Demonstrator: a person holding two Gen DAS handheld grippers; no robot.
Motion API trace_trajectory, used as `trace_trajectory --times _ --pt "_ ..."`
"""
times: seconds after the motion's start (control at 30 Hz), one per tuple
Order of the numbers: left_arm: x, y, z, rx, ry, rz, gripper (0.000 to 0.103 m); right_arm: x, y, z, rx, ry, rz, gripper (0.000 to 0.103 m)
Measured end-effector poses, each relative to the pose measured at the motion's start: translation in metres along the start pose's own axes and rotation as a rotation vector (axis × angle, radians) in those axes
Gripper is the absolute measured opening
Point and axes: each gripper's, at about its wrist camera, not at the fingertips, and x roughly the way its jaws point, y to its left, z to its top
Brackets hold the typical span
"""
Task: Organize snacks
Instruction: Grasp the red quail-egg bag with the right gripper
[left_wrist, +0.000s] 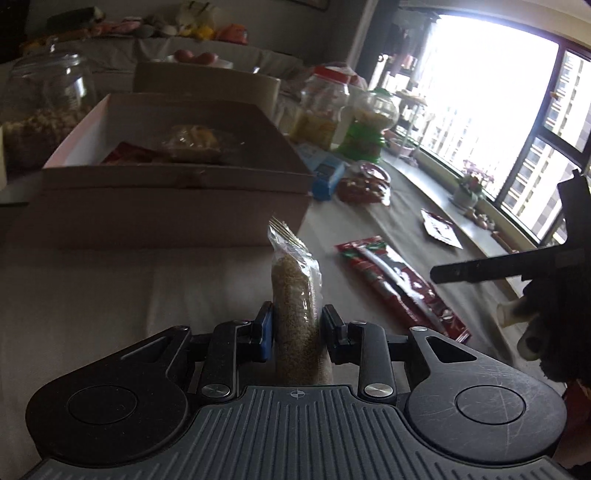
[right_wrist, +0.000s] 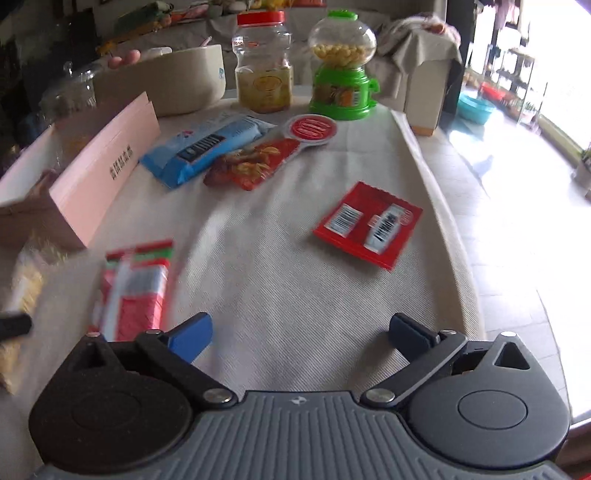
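My left gripper (left_wrist: 297, 326) is shut on a clear packet of brown grain-like snack (left_wrist: 295, 295), which stands upright between the pads in front of a pink cardboard box (left_wrist: 173, 206). Inside that box lie a yellow snack bag (left_wrist: 192, 142) and a red packet (left_wrist: 127, 155). A long red-and-white packet (left_wrist: 402, 284) lies on the cloth to the right. My right gripper (right_wrist: 301, 336) stands open over bare cloth with nothing between its fingers; the long red-and-white packet (right_wrist: 135, 288) lies just left of it and a flat red sachet (right_wrist: 369, 223) lies ahead to the right.
At the back of the table stand a red-lidded plastic jar (right_wrist: 264, 62), a green candy dispenser (right_wrist: 343, 66) and a beige bowl (right_wrist: 166, 81). A blue packet (right_wrist: 207, 144) and a red chip bag (right_wrist: 258, 162) lie beside the pink box (right_wrist: 99, 173). The table edge (right_wrist: 443, 206) runs along the right.
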Motion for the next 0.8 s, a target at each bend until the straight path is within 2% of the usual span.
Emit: trace_trajectory --times 0.1,0.23,0.33,0.37,0.4,0.43,0.53,0.6,0.7,0.8 --pt "-0.002 0.005 -0.004 -0.008 -0.033 -0.026 0.032 0.0 0.006 0.022 0.054 -0.044 0.033 0.101" --pt "0.001 0.002 -0.006 0.009 -0.045 -0.042 0.032 0.019 0.017 0.058 0.116 -0.1 0.008 0.099" --pt "0.002 0.007 -0.008 -0.026 -0.05 -0.064 0.032 0.05 0.025 0.087 0.161 -0.078 0.02 0.086" --pt "0.002 0.009 -0.008 -0.04 -0.051 -0.072 0.032 0.06 0.027 0.093 0.169 -0.064 0.019 0.071" --pt "0.002 0.012 -0.008 -0.054 -0.053 -0.082 0.032 0.07 0.029 0.098 0.167 -0.047 0.02 0.049" --pt "0.002 0.013 -0.009 -0.067 -0.055 -0.089 0.032 0.079 0.032 0.103 0.152 -0.018 0.023 0.05" --pt "0.0 0.015 -0.012 -0.093 -0.057 -0.105 0.032 0.074 0.035 0.103 0.132 -0.029 0.019 0.039" --pt "0.0 0.017 -0.012 -0.107 -0.058 -0.114 0.032 0.06 0.033 0.095 0.122 -0.028 0.049 0.034" --pt "0.0 0.02 -0.012 -0.127 -0.058 -0.128 0.032 0.036 0.021 0.075 0.114 0.006 0.118 0.032" --pt "0.002 0.021 -0.011 -0.129 -0.057 -0.128 0.032 0.015 0.011 0.052 0.087 0.043 0.138 0.033"
